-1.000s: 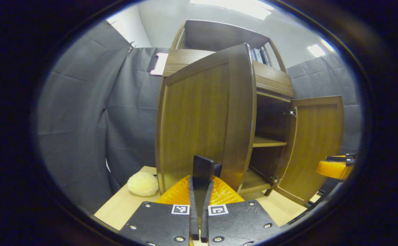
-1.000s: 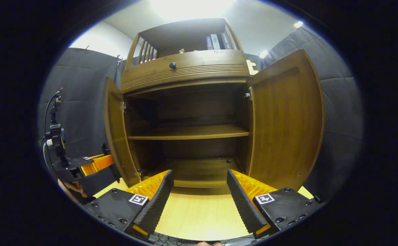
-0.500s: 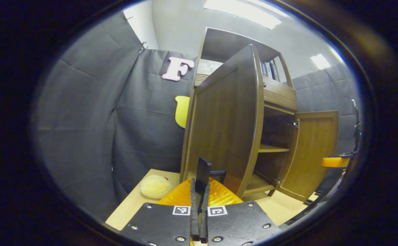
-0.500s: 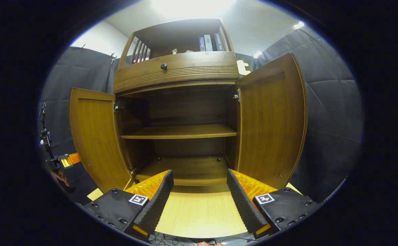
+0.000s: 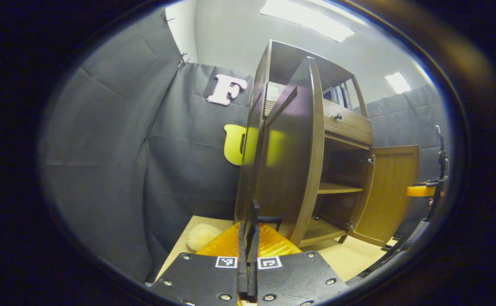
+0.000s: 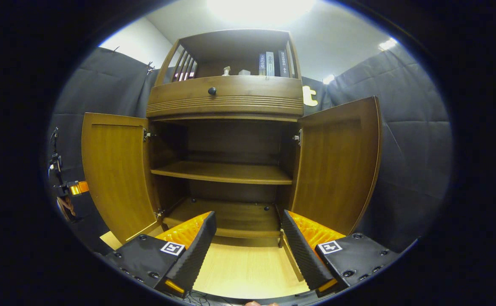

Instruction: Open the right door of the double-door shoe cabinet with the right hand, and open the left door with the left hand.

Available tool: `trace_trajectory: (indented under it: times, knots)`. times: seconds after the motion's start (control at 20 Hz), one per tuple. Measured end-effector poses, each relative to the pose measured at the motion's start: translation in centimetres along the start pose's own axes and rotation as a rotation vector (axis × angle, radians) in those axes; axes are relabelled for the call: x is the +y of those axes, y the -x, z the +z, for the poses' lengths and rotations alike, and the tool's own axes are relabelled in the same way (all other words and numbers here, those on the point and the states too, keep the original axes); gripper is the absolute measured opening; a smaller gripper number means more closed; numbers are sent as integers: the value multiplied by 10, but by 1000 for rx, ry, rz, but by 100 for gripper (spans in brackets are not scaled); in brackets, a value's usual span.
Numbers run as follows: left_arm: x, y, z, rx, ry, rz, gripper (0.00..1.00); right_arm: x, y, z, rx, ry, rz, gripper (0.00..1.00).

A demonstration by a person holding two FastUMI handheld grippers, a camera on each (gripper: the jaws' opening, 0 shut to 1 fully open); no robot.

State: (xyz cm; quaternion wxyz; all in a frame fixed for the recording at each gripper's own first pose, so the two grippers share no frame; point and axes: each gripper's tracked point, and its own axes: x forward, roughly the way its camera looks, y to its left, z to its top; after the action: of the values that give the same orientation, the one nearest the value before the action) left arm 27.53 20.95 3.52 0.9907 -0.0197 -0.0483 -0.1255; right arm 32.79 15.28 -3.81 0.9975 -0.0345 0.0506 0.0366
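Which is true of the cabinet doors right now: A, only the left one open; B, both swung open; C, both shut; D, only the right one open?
B: in the right gripper view the left door and the right door both stand swung out, baring the shelf inside the cabinet.

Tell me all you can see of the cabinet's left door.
The left door is a brown, wood-look panel with a recessed centre and a raised frame. It stands upright, swung wide open, hung on hinges at the cabinet's left side. In the left gripper view it shows nearly edge-on, and the left tongs are closed at a dark handle low on its face.
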Motion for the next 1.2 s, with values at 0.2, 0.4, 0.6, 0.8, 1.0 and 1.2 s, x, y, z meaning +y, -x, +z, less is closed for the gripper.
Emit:
trace_trajectory:
  times: [0.2,0.4,0.6,0.8,1.0,1.2]
  knots:
    - [-3,20,7,-21,77,50,1,-18,10,7,-16,-31,-27,97]
    - [-10,64,33,-62,85,133,1,-32,8,9,-37,-34,-19,100]
    - [-30,91,57,-57,35,227,1,-44,5,13,-60,-32,33,97]
    - [-78,110,72,-78,24,278,2,-56,11,21,-88,-26,95,97]
    - [-130,111,83,-102,39,269,6,-64,18,17,-86,-46,152,97]
    - [-166,106,92,-127,58,280,46,-74,27,17,-107,-81,208,97]
